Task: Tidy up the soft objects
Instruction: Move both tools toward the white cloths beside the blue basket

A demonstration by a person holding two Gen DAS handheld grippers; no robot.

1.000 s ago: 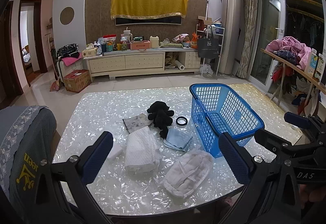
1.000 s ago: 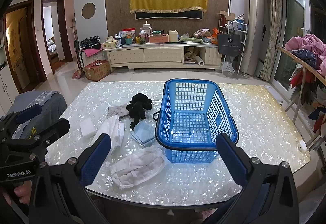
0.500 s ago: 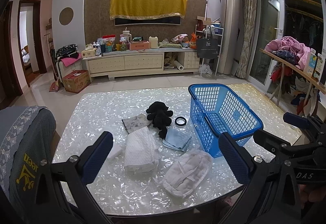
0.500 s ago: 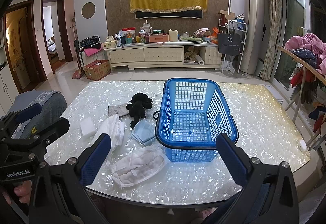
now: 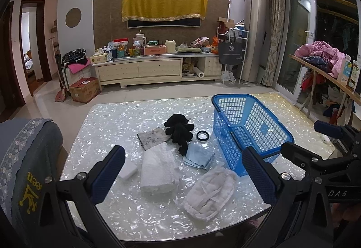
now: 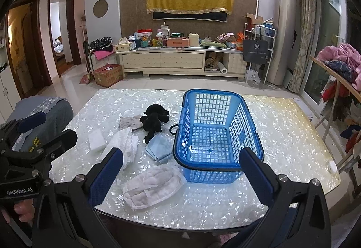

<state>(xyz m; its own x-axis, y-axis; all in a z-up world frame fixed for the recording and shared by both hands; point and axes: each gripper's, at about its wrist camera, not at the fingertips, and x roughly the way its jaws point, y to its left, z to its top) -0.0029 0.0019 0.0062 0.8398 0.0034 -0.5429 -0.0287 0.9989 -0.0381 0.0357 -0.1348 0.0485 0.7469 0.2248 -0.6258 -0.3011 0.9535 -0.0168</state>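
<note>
A blue plastic basket (image 5: 248, 126) (image 6: 216, 132) stands empty on the shiny table. Left of it lie a black plush toy (image 5: 179, 129) (image 6: 153, 120), a folded light blue cloth (image 5: 198, 157) (image 6: 159, 148), a white folded towel (image 5: 158, 171) (image 6: 124, 146), a white mesh bag (image 5: 209, 193) (image 6: 151, 187), a grey patterned cloth (image 5: 152, 137) (image 6: 129, 122) and a white sponge block (image 5: 128, 171) (image 6: 97, 141). My left gripper (image 5: 182, 178) is open and empty above the table's near edge. My right gripper (image 6: 180, 176) is open and empty, before the basket.
A black ring (image 5: 202, 135) lies between the plush toy and the basket. A grey chair back (image 5: 24, 157) stands at the table's left. A small white disc (image 6: 332, 166) sits near the table's right edge. A rack with clothes (image 5: 327, 62) stands at the right.
Both views have shifted only slightly; the table things have not moved and both grippers stay open.
</note>
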